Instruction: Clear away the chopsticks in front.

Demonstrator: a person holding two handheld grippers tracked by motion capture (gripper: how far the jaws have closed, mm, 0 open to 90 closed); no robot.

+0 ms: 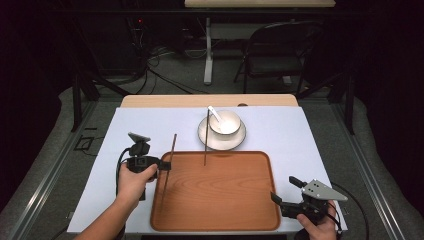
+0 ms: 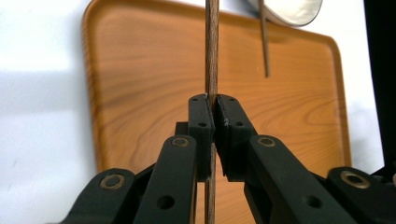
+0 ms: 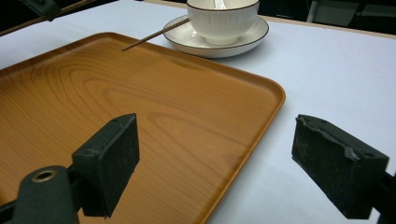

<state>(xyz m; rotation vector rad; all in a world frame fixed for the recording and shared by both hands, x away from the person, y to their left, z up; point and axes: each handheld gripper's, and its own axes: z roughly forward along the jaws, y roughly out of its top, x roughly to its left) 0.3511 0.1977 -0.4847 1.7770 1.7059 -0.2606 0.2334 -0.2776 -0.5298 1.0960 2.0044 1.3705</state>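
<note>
My left tongs (image 1: 161, 165) gripped one chopstick (image 1: 170, 160) at the tray's (image 1: 250, 210) left edge, the other chopstick (image 1: 206, 142) leaned on the saucer (image 1: 202, 136), apparently unplaced, and my right tongs (image 1: 286, 189) gaped empty.

One thin dark wooden chopstick (image 1: 170, 155) is clamped between the left gripper's (image 1: 162, 164) closed jaws, lifted over the wooden tray's (image 1: 215, 222) left edge. A second chopstick (image 1: 206, 141) is propped on the white saucer's (image 1: 204, 136) rim, its near tip over the tray's far edge.
</note>
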